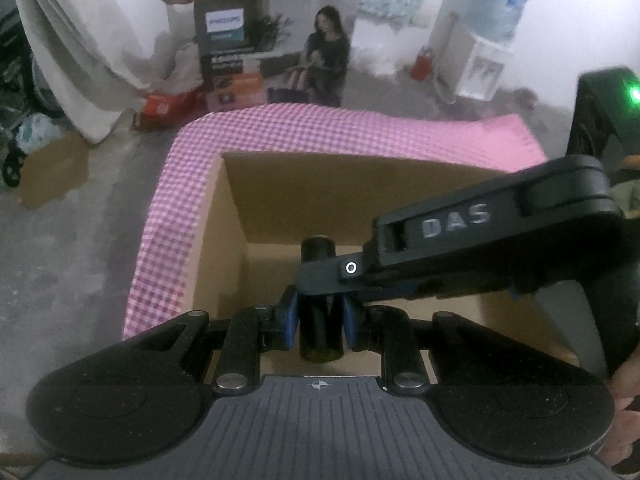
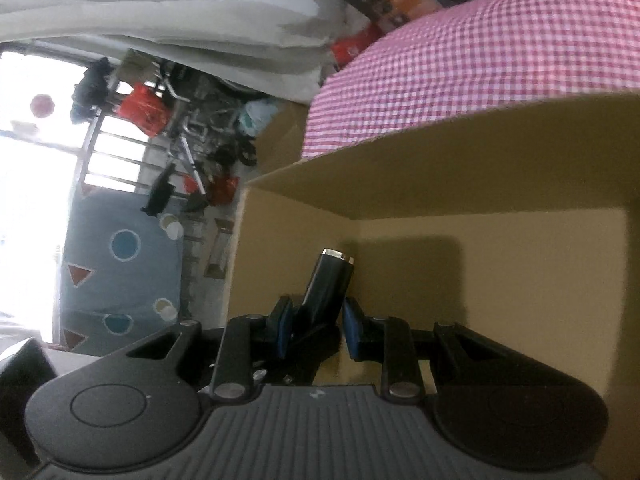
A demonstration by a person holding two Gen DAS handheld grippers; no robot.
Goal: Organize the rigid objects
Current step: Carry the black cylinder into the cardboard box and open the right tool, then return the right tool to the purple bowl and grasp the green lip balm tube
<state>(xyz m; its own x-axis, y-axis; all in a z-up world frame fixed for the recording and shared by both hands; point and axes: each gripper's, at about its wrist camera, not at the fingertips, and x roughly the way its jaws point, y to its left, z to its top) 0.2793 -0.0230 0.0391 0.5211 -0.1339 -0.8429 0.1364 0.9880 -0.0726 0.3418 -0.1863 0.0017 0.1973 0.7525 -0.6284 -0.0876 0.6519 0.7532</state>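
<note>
In the left wrist view my left gripper (image 1: 320, 326) is shut on a black cylinder (image 1: 320, 340) that stands upright between the blue pads (image 1: 289, 326). It hangs over an open cardboard box (image 1: 236, 200). The black housing of the right gripper, marked DAS (image 1: 480, 232), reaches in from the right, and one of its fingers crosses in front of the cylinder. In the right wrist view my right gripper (image 2: 318, 328) is shut on a black cylinder with a silver end (image 2: 330, 280), tilted over the same box (image 2: 500, 264). Whether both hold one object I cannot tell.
The box rests on a table under a pink checked cloth (image 1: 320, 128), close to its left edge. Behind stand printed cartons (image 1: 240, 48), a white curtain (image 1: 80, 48) and a water dispenser (image 1: 480, 52). A blue patterned rug (image 2: 120, 264) lies on the floor.
</note>
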